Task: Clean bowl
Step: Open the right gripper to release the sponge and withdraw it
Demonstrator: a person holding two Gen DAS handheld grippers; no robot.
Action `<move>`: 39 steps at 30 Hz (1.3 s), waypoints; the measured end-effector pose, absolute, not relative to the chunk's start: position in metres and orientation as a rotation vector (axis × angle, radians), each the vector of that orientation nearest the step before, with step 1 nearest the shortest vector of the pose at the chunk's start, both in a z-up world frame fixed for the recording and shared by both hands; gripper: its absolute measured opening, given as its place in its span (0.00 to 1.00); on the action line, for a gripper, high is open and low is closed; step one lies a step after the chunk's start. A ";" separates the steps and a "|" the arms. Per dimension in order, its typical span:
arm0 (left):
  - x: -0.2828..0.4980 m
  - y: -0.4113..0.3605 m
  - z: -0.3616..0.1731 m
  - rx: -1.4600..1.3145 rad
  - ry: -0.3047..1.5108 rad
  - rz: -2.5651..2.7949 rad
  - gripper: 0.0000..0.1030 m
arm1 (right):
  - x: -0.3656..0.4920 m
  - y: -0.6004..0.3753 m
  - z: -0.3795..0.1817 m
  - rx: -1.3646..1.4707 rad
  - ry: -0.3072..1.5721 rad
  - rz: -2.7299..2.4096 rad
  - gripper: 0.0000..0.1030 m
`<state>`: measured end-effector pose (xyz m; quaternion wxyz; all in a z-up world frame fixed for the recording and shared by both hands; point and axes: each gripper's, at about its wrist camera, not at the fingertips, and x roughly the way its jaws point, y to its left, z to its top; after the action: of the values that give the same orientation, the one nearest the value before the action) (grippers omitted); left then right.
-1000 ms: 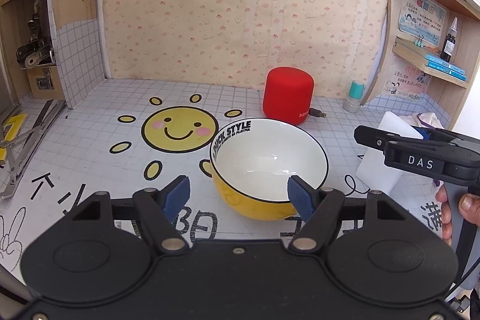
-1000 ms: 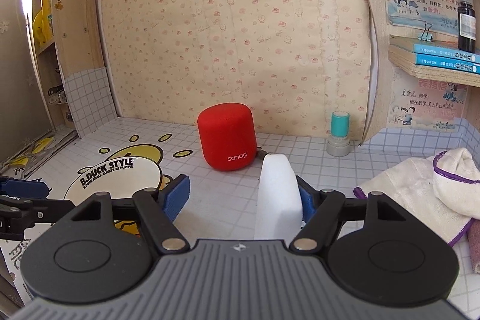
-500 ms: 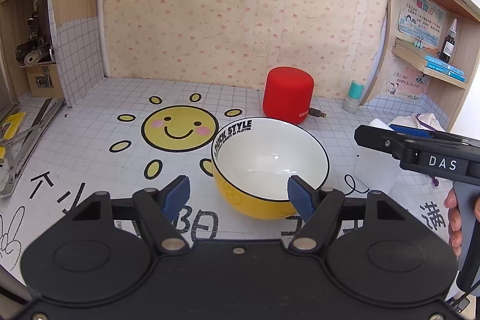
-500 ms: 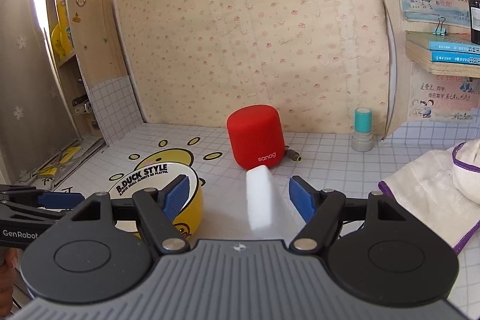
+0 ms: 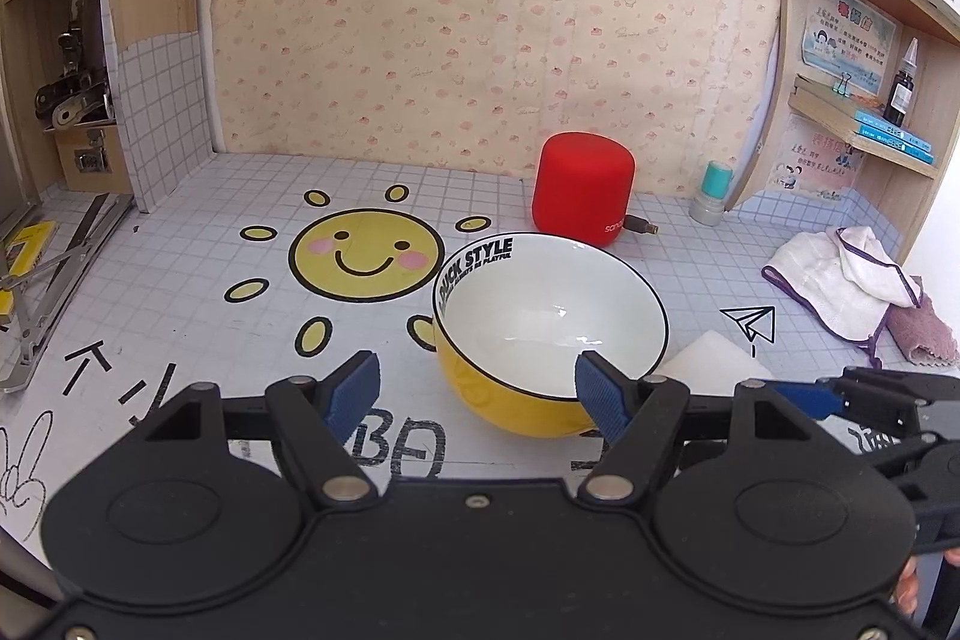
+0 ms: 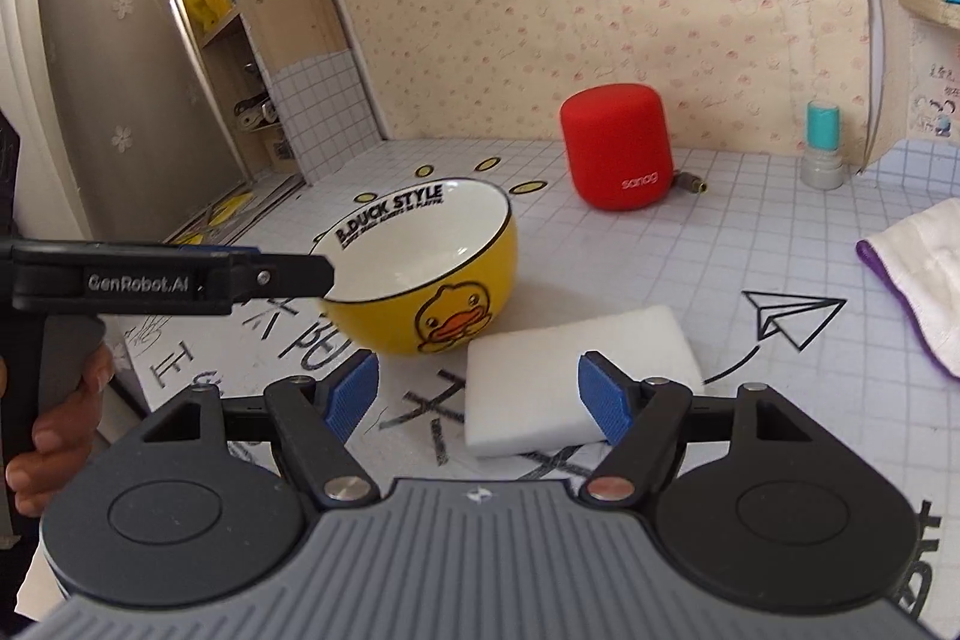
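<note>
Yellow-glazed outside and white within, the bowl stands upright on the gridded table, mouth to the ceiling, just in front of the sun drawing and nearer than the red speaker. It looks like ceramic, so I judge it stiff, fairly heavy for its size, slick on the glaze and liable to chip if knocked; being round it has no long axis, only the vertical one through its mouth, and its duck face turns toward the right wrist camera. The rim is the sensible place to pinch it, one pad inside and one outside, since the curved belly would slide out of flat pads. A white sponge block lies flat on the table just beside the bowl's right side, its long axis running roughly left to right across the right wrist view; it should be light, soft and springy, best squeezed across its short width. The right gripper hangs over the sponge's near end with its jaws standing wide and released, the right pad in front of the foam though whether it touches is hard to tell through the fisheye. The left gripper is likewise unclenched and holds nothing, its right pad at the bowl's near rim, the bowl mostly off to that side rather than between the jaws.
</note>
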<state>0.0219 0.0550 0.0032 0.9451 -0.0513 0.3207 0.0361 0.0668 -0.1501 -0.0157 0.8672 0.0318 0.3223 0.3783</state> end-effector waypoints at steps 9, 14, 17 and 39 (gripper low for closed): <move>0.023 0.055 0.005 -0.056 0.641 0.088 0.77 | 0.056 -0.117 -0.023 0.020 0.720 0.925 0.73; 0.028 0.055 0.003 -0.059 0.657 0.088 0.78 | 0.058 -0.102 -0.027 -0.043 0.741 0.908 0.73; 0.030 0.054 0.002 -0.059 0.662 0.090 0.78 | 0.065 -0.107 -0.029 -0.046 0.732 0.834 0.73; 0.036 0.046 -0.001 -0.027 0.667 0.079 0.79 | 0.125 -0.152 0.001 0.036 0.566 0.553 0.73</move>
<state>0.0359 0.0458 -0.0008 0.9441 -0.0130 0.3271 0.0388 0.1250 -0.1521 0.0010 0.9226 0.0174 0.2759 0.2691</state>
